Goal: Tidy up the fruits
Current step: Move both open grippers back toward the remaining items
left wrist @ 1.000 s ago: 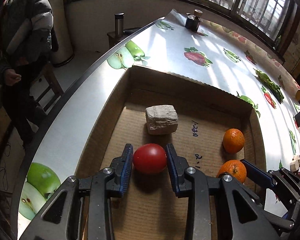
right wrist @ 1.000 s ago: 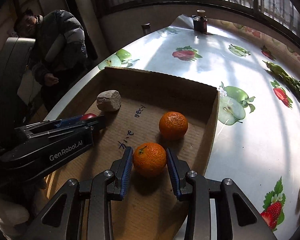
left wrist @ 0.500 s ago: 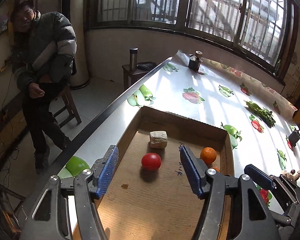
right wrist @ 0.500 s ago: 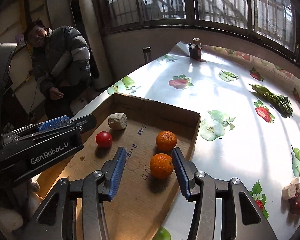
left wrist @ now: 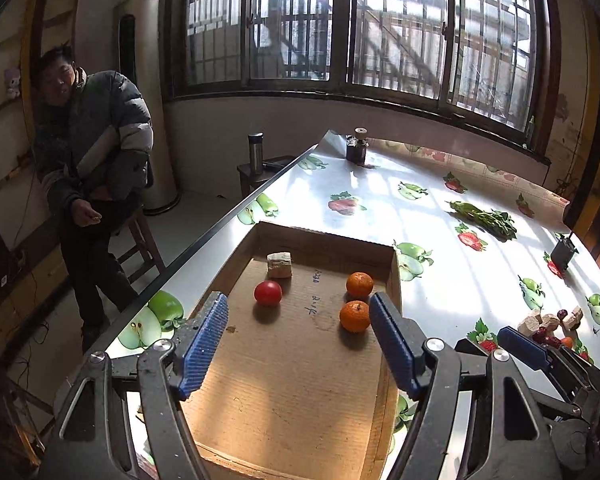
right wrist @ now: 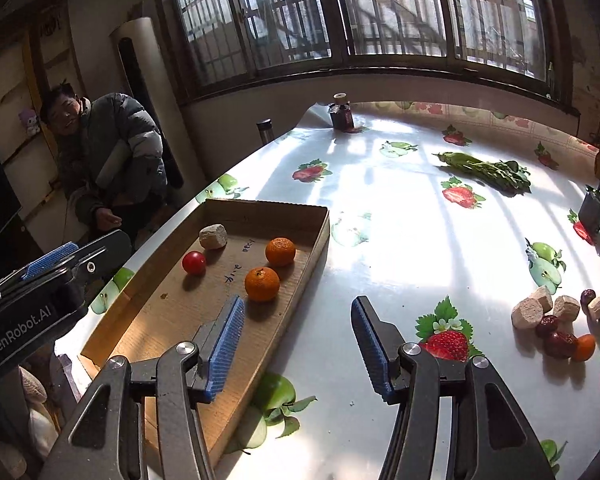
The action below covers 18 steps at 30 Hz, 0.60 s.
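Nearest the left wrist camera: left gripper [left wrist: 298, 348], blue ribbed pads spread wide, gripping nothing, raised above the near end of a shallow brown cardboard tray [left wrist: 284, 392]. Nearest the right wrist camera: right gripper [right wrist: 298, 350], pads likewise spread wide and empty, hanging over the tray's right wall [right wrist: 300, 292] and the bare tablecloth beside it.

Inside the tray, near to far: a small dark stain on the corrugated floor; then a round orange mandarin [left wrist: 354, 316] toward the right wall; just beyond it, close but apart, a second round orange mandarin [left wrist: 359, 284]; toward the left, level with the two, a smooth red tomato [left wrist: 267, 293]; just behind the tomato, near the far wall, a pale beige rough-cut block [left wrist: 279, 265]. Blue handwritten marks on the floor between tomato and mandarins. Everything resting on the tray floor, none touching a gripper.

Outside the tray, on the white fruit-print tablecloth [right wrist: 400, 240], well off to the right: a loose pile of pale beige chunks [right wrist: 540, 308], dark red dates [right wrist: 558, 342] and one small orange fruit [right wrist: 583, 347].

Farther across: a bundle of green leafy stalks [right wrist: 488, 170] and a small dark holder [right wrist: 592, 212] by the right edge. At the far end: a dark glass jar with a pale stopper [right wrist: 341, 114].

Beyond the left edge: a seated man in a grey puffer jacket [left wrist: 94, 148].
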Each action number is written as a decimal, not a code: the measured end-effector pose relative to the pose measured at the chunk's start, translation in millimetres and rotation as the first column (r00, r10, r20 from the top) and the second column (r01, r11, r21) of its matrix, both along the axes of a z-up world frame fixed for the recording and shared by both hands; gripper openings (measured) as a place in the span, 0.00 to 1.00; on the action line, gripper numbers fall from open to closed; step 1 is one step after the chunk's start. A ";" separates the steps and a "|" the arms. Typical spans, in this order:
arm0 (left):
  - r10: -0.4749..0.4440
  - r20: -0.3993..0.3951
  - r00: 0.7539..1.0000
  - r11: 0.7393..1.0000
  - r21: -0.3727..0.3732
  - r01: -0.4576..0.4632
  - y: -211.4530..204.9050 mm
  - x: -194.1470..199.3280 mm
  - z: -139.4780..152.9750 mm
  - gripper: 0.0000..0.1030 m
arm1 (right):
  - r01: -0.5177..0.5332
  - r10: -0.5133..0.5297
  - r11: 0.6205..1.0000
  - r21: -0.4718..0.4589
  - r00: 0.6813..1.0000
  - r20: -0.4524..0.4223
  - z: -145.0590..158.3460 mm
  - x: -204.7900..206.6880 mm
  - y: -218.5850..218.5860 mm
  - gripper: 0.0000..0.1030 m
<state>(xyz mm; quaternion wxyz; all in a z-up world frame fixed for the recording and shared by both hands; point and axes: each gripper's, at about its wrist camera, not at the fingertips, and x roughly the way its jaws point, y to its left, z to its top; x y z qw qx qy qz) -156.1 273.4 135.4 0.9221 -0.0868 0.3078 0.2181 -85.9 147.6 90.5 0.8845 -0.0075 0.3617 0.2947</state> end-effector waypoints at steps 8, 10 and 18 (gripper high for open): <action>-0.067 0.003 0.998 0.997 0.046 0.066 -38.9 -3.3 5.1 0.70 | 0.094 -0.094 0.995 0.026 0.996 -0.001 -1.3 -8.6 -58.5 0.61; -0.085 -0.002 0.996 0.995 0.056 0.085 -46.9 -2.2 4.4 0.71 | 0.115 -0.115 0.993 0.028 0.993 -0.005 -2.3 -8.0 -69.5 0.61; -0.128 -0.028 0.991 0.989 0.065 0.130 -64.0 4.9 -1.9 0.71 | 0.184 -0.184 0.983 0.025 0.983 -0.028 -11.5 1.6 -110.3 0.61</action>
